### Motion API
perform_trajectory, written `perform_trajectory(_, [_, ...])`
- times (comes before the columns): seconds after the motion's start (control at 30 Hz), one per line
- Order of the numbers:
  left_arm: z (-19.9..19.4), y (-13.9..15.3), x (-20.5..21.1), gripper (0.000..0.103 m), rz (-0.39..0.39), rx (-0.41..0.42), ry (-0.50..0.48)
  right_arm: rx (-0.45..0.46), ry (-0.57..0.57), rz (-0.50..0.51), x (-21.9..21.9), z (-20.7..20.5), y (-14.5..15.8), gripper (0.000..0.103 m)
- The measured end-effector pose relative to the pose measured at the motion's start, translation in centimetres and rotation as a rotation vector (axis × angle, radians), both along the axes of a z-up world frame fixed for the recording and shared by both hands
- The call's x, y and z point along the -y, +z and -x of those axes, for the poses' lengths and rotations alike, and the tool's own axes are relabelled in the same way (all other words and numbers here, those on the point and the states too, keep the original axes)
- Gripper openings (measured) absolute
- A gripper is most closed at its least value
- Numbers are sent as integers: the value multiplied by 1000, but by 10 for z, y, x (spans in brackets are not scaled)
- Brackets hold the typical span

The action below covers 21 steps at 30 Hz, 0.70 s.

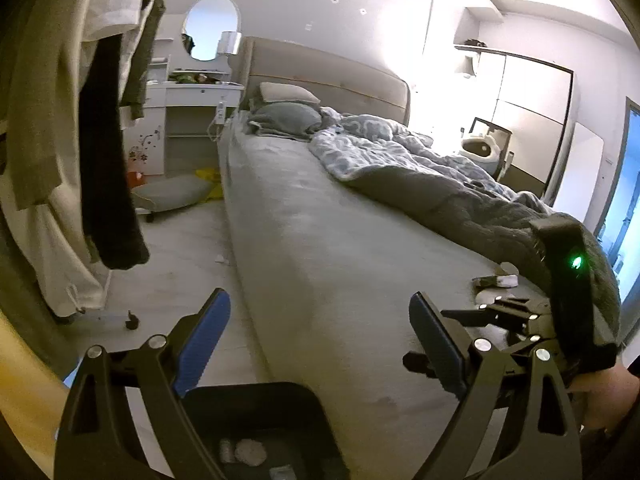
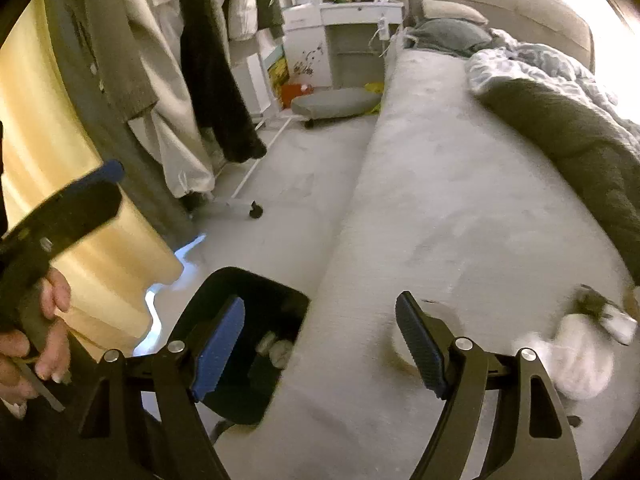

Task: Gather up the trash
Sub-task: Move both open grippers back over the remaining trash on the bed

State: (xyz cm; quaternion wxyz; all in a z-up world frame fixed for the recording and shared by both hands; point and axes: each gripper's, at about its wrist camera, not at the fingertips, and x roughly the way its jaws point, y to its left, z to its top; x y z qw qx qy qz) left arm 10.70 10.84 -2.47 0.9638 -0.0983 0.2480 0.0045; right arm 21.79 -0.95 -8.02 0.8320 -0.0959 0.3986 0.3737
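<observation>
- Trash lies in two places: a crumpled white tissue wad [image 2: 582,364] on the grey bed sheet [image 2: 460,208] at about four o'clock in the right wrist view, and a small dark wrapper with a white scrap [image 2: 606,312] just beyond it, near the edge of the dark grey blanket [image 2: 580,132].
- From the left wrist view the same wrapper and scrap [image 1: 494,281] sit at about three o'clock, just beside the blanket's hem [image 1: 460,208].
- Black rectangular bin [image 2: 256,300] stands on the pale floor [image 2: 304,184] against the bed's side, at six o'clock in the left wrist view [image 1: 256,396]; pale round scraps [image 1: 244,452] lie at its bottom.
- Left gripper [image 1: 320,342] hangs above the bin and the bed's edge; its blue-padded fingers [image 1: 202,344] are spread wide with nothing between them.
- Right gripper [image 2: 320,350] hovers over the bin's rim and the sheet; its fingers [image 2: 218,350] are well apart and empty, the tissue wad off to their right.
- A hand [image 2: 44,320] grips the other gripper's black handle at nine o'clock in the right wrist view.
- Hanging clothes [image 1: 108,152] fill the ten o'clock side; a white dressing table [image 1: 192,112] with an oval mirror [image 1: 212,28] stands at twelve o'clock.
</observation>
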Motion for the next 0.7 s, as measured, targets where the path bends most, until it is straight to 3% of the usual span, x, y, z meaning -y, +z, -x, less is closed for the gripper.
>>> perform_trajectory(0.27, [-13,-11,26,93,16,-21,-50,81,-54,-8,37,-1,21,83])
perform_trajectory(0.7, [-31,-22,64,94,18,-45,-134,118,-141,-19,82,-10,30,83])
